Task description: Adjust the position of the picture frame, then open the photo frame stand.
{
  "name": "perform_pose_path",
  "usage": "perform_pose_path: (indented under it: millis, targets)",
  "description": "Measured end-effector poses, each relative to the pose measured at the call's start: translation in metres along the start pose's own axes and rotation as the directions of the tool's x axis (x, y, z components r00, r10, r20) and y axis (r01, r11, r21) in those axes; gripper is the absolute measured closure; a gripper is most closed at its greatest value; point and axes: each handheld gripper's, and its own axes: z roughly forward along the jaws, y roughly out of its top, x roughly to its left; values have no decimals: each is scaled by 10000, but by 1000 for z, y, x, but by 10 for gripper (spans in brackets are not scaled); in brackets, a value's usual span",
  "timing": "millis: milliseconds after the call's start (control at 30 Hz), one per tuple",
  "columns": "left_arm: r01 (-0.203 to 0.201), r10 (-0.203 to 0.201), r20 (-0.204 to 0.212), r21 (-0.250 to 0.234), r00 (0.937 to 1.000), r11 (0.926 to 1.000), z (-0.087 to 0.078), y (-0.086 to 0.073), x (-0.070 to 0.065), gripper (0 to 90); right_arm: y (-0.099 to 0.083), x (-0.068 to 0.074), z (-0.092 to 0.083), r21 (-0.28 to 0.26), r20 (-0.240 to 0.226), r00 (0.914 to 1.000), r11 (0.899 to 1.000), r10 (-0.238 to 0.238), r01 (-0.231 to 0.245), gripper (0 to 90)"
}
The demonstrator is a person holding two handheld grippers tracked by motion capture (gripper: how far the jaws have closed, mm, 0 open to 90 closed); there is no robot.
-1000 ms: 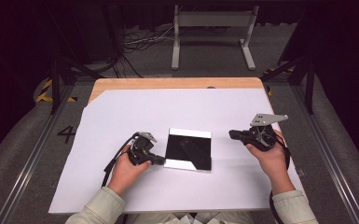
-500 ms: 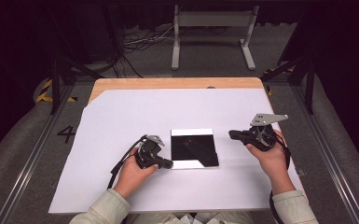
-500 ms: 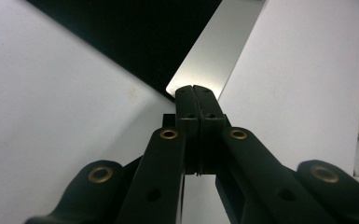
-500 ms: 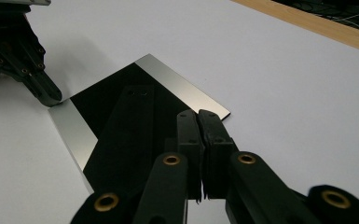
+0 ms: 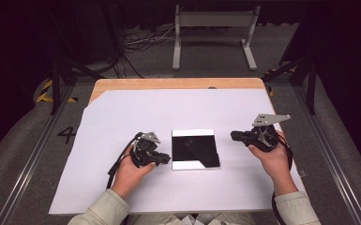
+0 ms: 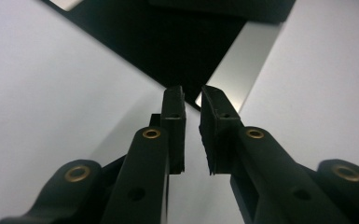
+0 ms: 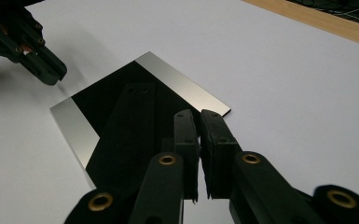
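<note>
A square, mirror-like dark plate (image 5: 195,149) with pale strips along two edges lies flat on the white sheet (image 5: 169,108). My left gripper (image 5: 166,160) lies low at the plate's near left corner. In the left gripper view its jaws (image 6: 192,95) have just been opening and stand slightly apart, with nothing between them and the plate (image 6: 177,42) just beyond the tips. My right gripper (image 5: 234,136) hovers to the right of the plate, pointing at it. Its jaws (image 7: 198,116) stand almost together with only a thin slit, holding nothing. The plate (image 7: 121,107) and left gripper (image 7: 46,70) lie ahead.
The white sheet covers a wooden tabletop (image 5: 178,83) whose far edge shows. A metal stand (image 5: 213,28) and cables sit on the floor beyond. Rails (image 5: 23,164) run along both sides of the table.
The plate and my left gripper have shifted a little to the right. The left jaws have parted and drawn off the plate's edge. The right hand has stayed put.
</note>
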Motion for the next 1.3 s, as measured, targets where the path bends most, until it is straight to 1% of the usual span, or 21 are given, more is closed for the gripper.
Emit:
perform_pose_path:
  millis: [67,100,133,200,300,367,400,467,500,533,633,767,833,867,900,933,967,1033,1100,1133,1300]
  targets:
    - [-58,47,-263,-437,9996,9990,-7,-1,1,771,1,1,-1,-15,0,10000,10000,-37,37,845]
    - [-58,47,-263,-437,9996,9990,-7,-1,1,756,1,1,-1,-15,0,10000,10000,-37,37,845]
    - [-40,-14,-534,-1007,9986,9949,-16,-2,2,756,1,2,-1,-33,3,10000,10000,-49,49,842]
    - [99,-207,-680,-1549,9975,9879,-23,-3,4,704,3,4,-3,-72,11,9999,9999,-113,113,835]
    - [-1,-205,-947,-2122,9953,9772,-33,-5,6,672,5,7,-5,-108,-46,9998,9998,-191,191,829]
    - [-217,-75,-1217,-2366,9925,9714,-37,-6,7,640,7,9,-6,-138,-59,9996,9995,-269,268,822]
    - [-186,-134,-1276,-2466,9917,9689,-39,-6,6,638,8,10,-6,-132,-61,9995,9995,-296,295,817]
    - [-564,152,-1651,-2476,9862,9672,-42,-7,7,628,8,11,-6,-101,-42,9993,9992,-377,377,804]
    - [-543,97,-1762,-2506,9843,9666,-43,-7,5,621,8,11,-5,-81,-1,9993,9993,-373,373,794]
    - [-710,227,-1924,-2481,9811,9661,-45,-7,6,617,8,11,-5,-54,27,9995,9994,-329,329,785]
    - [-888,293,-2303,-2527,9727,9635,-49,-8,6,600,8,11,-5,16,80,9996,9996,-268,268,755]
    - [-995,257,-2645,-2697,9640,9578,-54,-10,8,560,10,12,-6,40,126,9998,9998,-177,176,718]
    - [-1116,268,-2870,-2836,9576,9524,-57,-11,9,548,10,13,-7,40,105,9998,9999,-159,158,700]
    - [-1127,227,-2933,-2937,9558,9492,-58,-12,9,538,11,14,-7,56,113,9998,9998,-176,175,694]
    - [-1224,224,-3137,-3029,9493,9451,-59,-12,9,522,11,14,-7,82,124,9997,9998,-197,196,688]
    - [-1274,202,-3273,-3096,9447,9423,-60,-13,9,505,11,14,-6,133,122,9998,9998,-172,171,683]
    - [-1314,198,-3343,-3146,9422,9401,-61,-13,10,499,11,15,-6,145,100,9998,9998,-168,167,679]
    - [-1335,148,-3425,-3255,9394,9361,-62,-14,11,487,11,15,-6,206,41,9999,9997,-162,162,673]
    - [-1269,47,-3464,-3312,9381,9350,-62,-15,11,480,12,16,-5,267,23,9998,9994,-205,205,663]
    - [-1280,33,-3520,-3318,9360,9346,-63,-16,12,477,12,17,-5,325,-8,9997,9992,-232,232,656]
    - [-1102,-158,-3457,-3419,9382,9332,-63,-17,16,465,14,21,-2,655,-21,9989,9968,-462,462,633]
